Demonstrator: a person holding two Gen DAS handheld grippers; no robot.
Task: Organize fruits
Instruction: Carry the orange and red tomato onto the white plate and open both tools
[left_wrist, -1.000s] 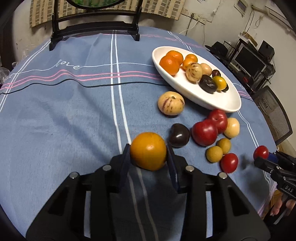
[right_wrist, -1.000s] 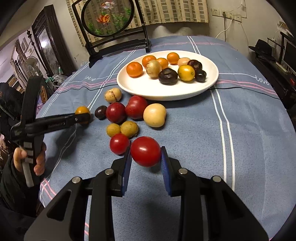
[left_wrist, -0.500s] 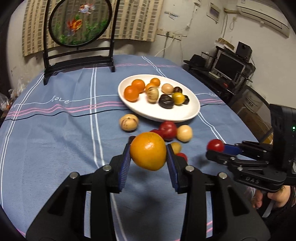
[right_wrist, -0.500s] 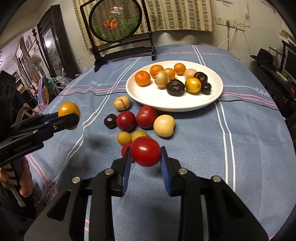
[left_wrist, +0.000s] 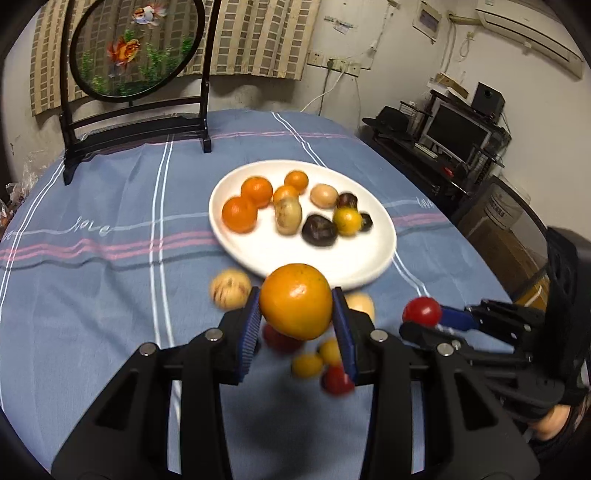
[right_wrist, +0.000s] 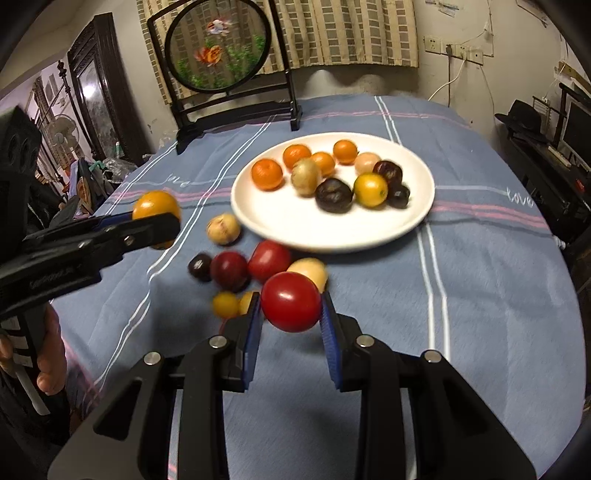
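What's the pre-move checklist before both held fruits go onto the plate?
1. Left gripper shut on the orange fruit, fruit off the cloth: ok.
2. Right gripper shut on the red fruit: ok.
3. Free space on the white plate: ok, its near half is bare; fruit sits toward the far side.
4. The two grippers apart: ok, a gap shows in both views.
5. Loose fruit under the carry path: not ok, a cluster lies between grippers and plate; stay high.
6. Height above plate rim: cannot tell.
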